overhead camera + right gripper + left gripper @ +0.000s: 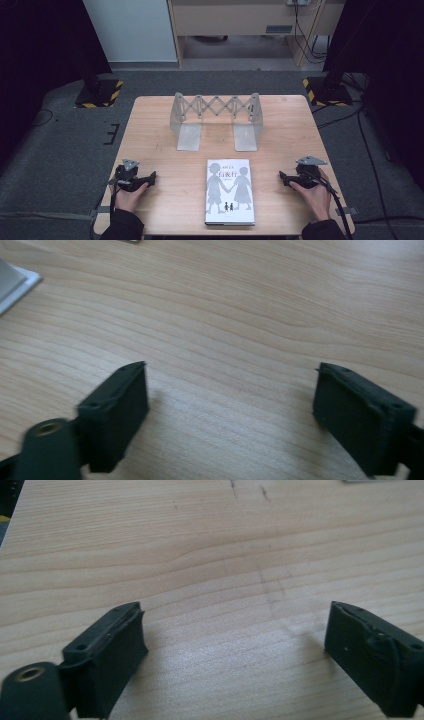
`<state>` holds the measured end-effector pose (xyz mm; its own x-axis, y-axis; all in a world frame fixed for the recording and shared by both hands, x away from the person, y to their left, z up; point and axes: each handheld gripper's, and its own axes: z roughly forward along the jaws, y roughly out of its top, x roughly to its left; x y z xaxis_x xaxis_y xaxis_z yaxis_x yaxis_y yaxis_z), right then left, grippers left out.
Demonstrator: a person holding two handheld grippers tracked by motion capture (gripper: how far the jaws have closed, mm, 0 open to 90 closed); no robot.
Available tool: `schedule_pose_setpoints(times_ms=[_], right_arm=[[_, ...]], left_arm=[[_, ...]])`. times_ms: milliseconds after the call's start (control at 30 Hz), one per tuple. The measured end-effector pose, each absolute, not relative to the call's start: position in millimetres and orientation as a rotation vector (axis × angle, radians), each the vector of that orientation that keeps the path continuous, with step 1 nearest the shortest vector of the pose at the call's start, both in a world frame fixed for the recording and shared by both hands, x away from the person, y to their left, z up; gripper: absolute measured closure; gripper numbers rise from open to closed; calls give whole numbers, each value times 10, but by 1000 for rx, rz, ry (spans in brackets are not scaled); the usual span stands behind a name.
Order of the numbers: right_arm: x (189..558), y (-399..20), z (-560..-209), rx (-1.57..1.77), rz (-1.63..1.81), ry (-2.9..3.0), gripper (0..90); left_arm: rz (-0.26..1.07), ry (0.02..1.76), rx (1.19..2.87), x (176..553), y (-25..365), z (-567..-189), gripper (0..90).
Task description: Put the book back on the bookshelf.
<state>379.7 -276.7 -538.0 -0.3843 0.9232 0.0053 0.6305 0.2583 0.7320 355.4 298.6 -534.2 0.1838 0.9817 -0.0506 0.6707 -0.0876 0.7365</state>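
The book (pixel 229 192) lies flat on the tabletop (pixel 160 130), just in front of the metal bookend rack (pixel 216 120). Lying flush, it could slide away instead of lifting. Left hand-held gripper (pixel 150 177) and right hand-held gripper (pixel 284 177) flank the book, jaws apart, holding nothing.
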Motion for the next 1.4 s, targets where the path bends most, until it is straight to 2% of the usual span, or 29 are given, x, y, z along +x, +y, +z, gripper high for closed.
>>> schedule_pose_setpoints(times_ms=[67,467,833,1100,1400], right_arm=[[3772,-2763,-5355,1396,920,2118,232],[3672,-2734,-5236,1381,1087,2082,281],[3617,-2630,-5127,1345,1165,2075,296],[3576,-2518,-5065,1331,1210,2079,303],[3548,-2422,-5006,1321,1280,2087,293]], left_arm=[[650,1529,1816,3525,2975,-5303,108],[630,1429,1819,3412,2778,-5187,166],[599,1314,1850,3310,2558,-5142,193],[617,1263,1873,3265,2446,-5118,177],[567,1223,1875,3233,2302,-5093,185]])
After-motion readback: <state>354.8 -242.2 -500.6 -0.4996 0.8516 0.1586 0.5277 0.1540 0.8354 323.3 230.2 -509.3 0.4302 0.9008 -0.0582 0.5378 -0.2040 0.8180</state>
